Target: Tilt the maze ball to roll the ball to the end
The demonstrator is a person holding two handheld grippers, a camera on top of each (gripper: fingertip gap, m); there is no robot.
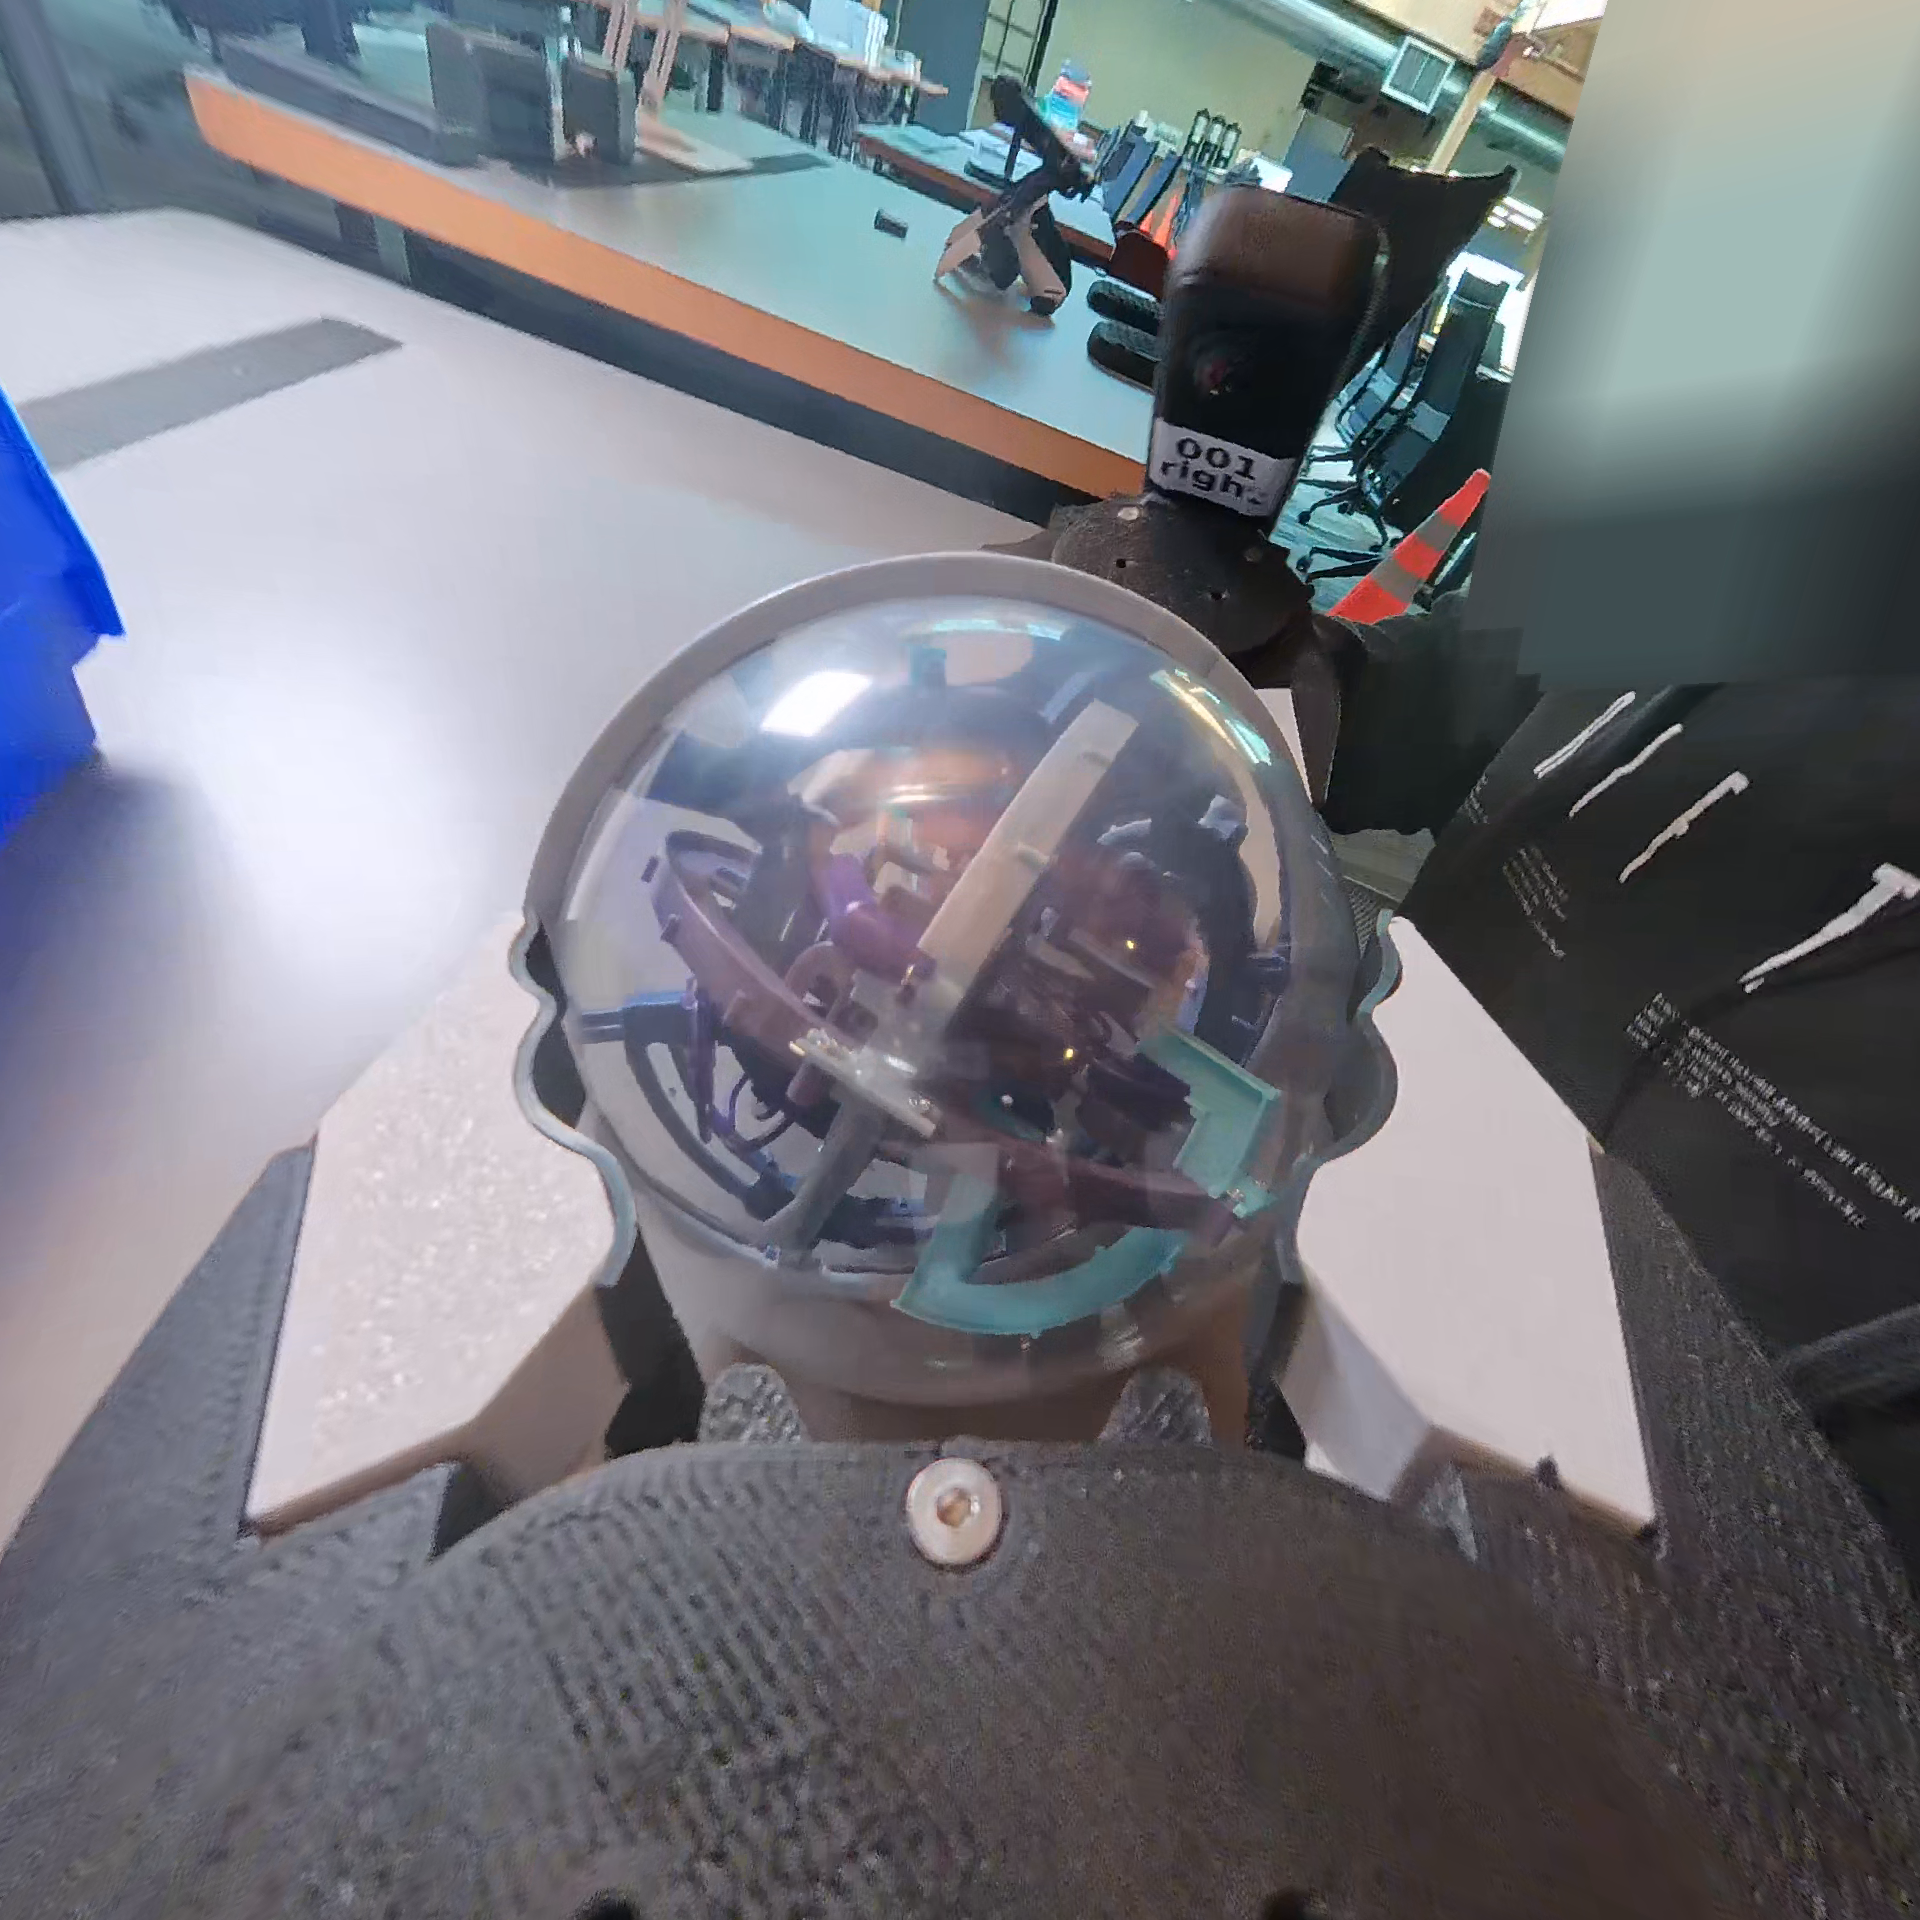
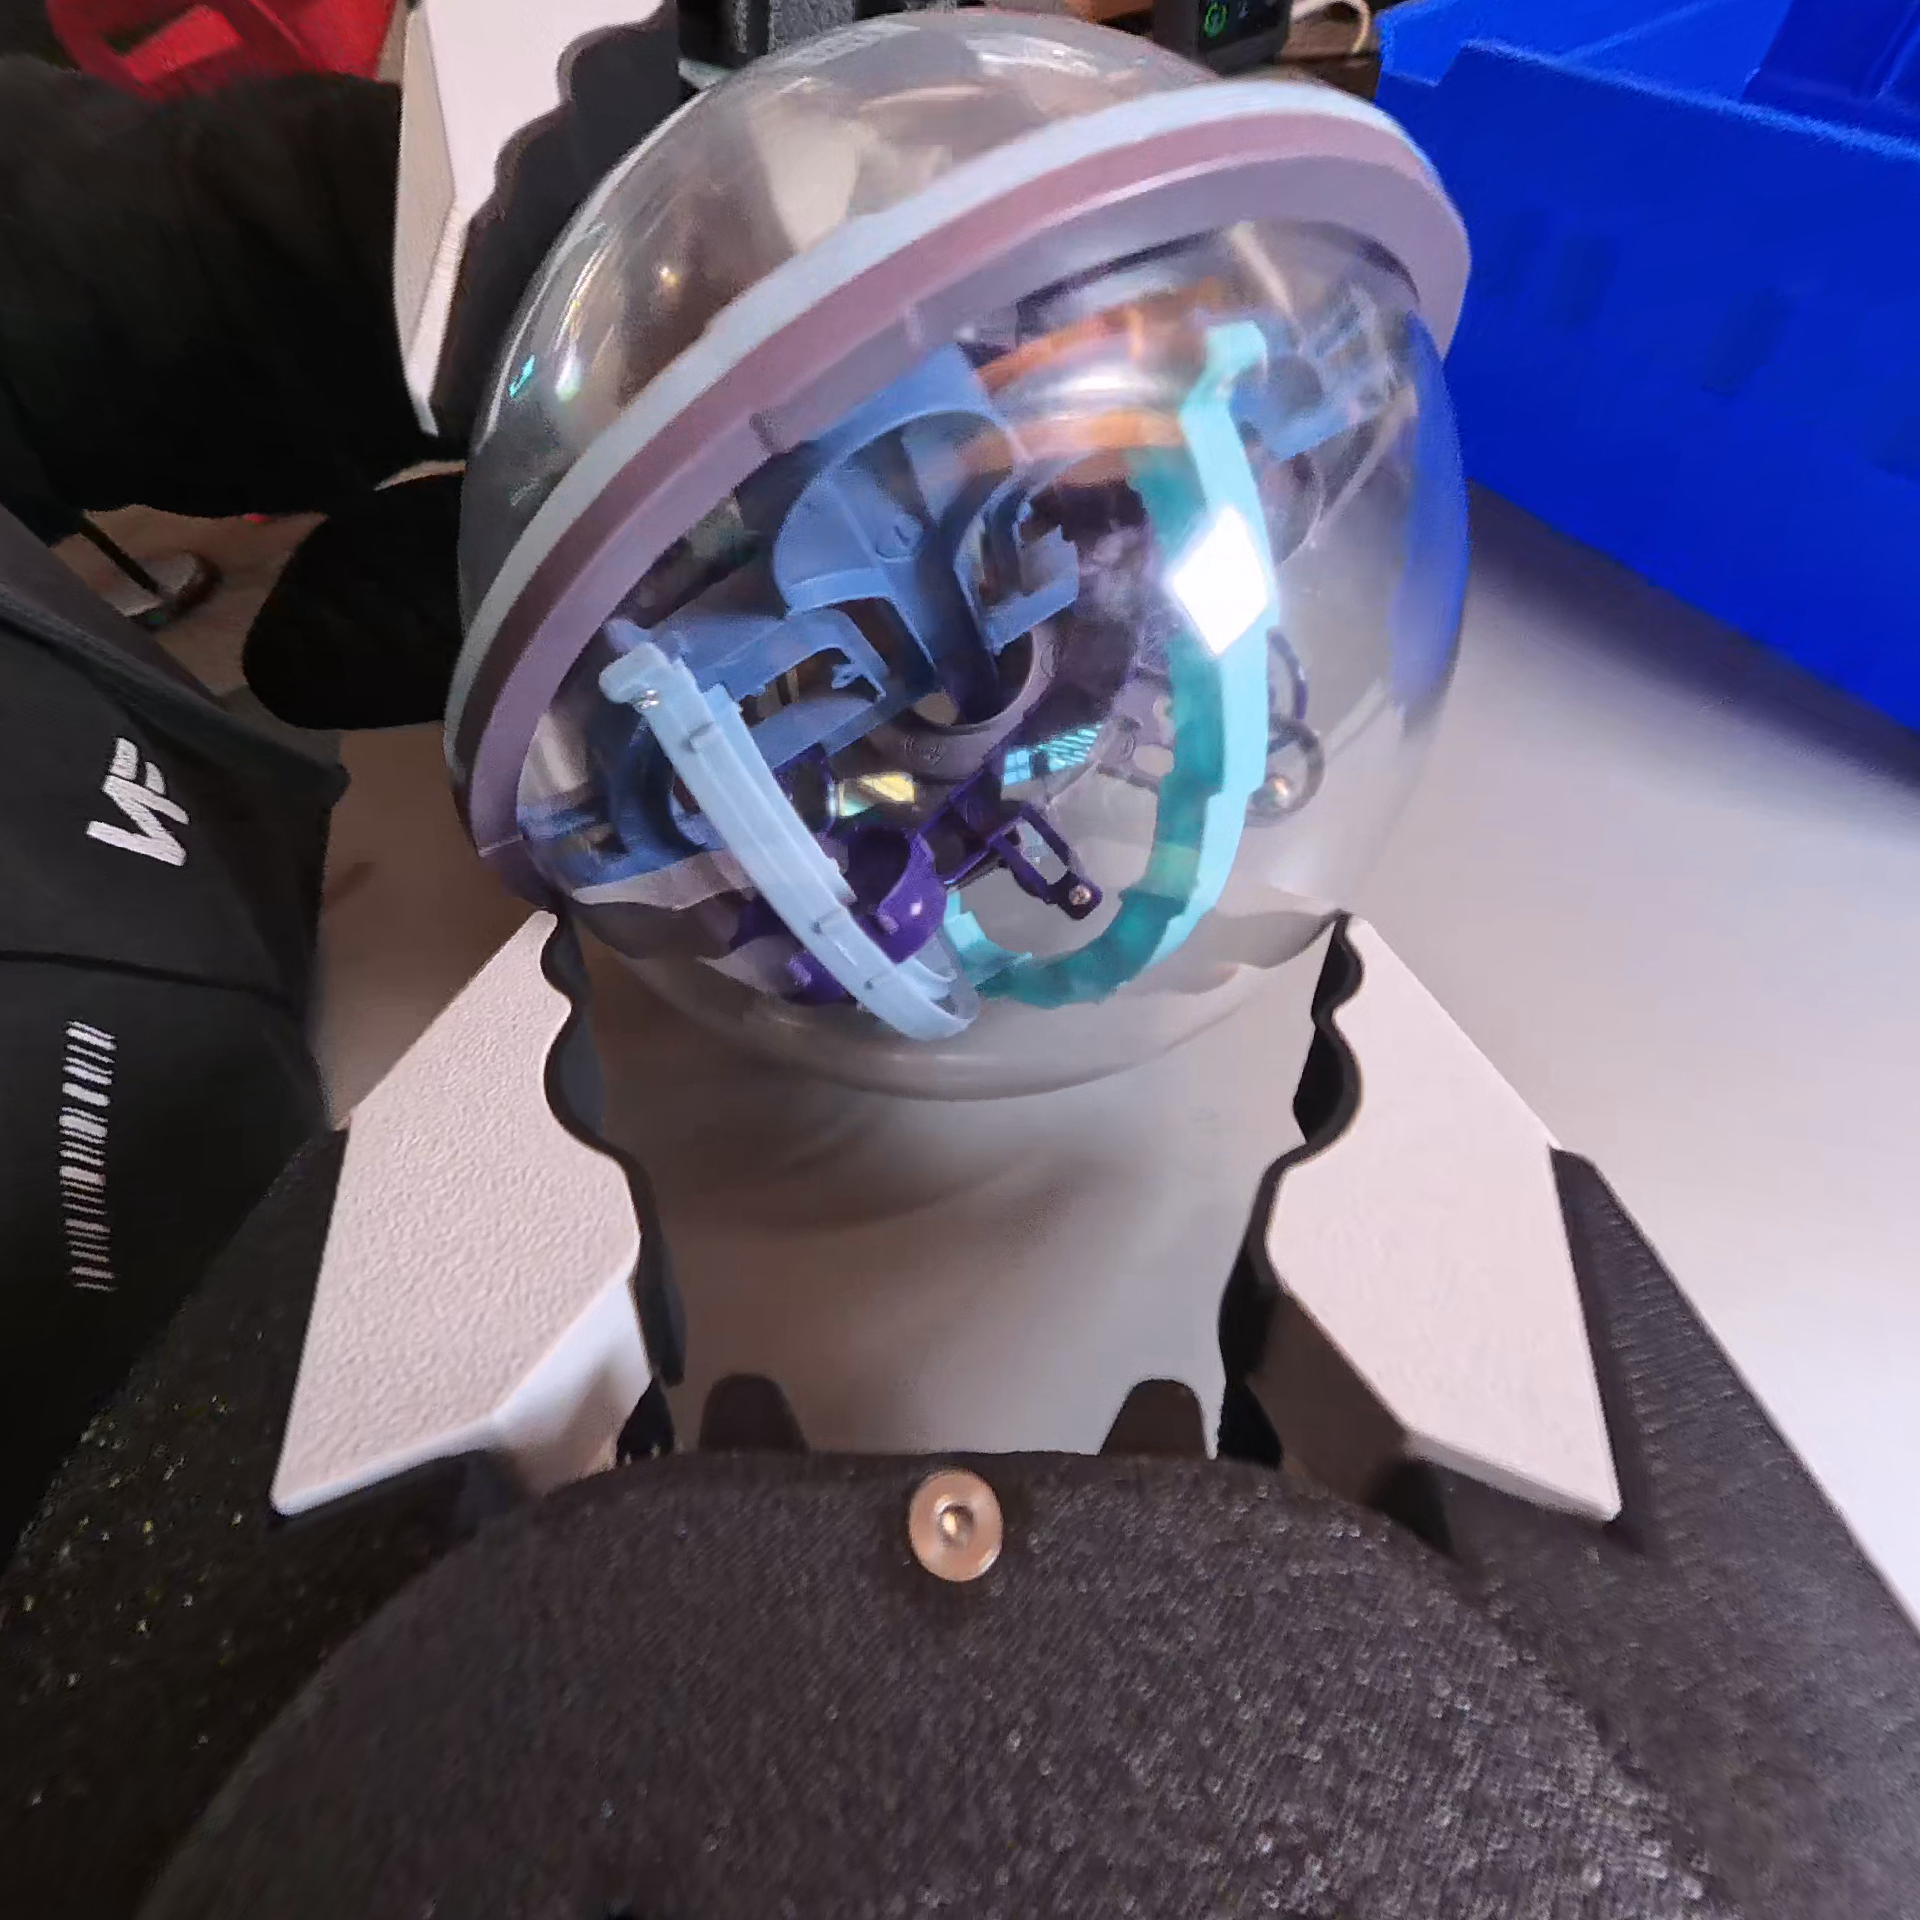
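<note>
The maze ball (image 1: 951,935) is a clear sphere with a grey rim and blue, purple and turquoise tracks inside. My left gripper (image 1: 951,956) is shut on it, with a white finger (image 1: 416,1143) pressed on each side. In the right wrist view the maze ball (image 2: 956,582) is tilted and sits at my right gripper's (image 2: 951,935) fingertips, which press on its lower sides. A small shiny ball (image 2: 1276,792) sits beside the turquoise track. The right gripper's camera housing (image 1: 1247,343) shows beyond the ball in the left wrist view; its fingers are hidden there.
A blue bin stands at the left (image 1: 42,623) and at the right in the right wrist view (image 2: 1662,260). A person's black clothing (image 1: 1714,987) is close by. The white table (image 1: 312,623) lies below. An orange-edged table (image 1: 727,260) and a traffic cone (image 1: 1423,561) stand farther back.
</note>
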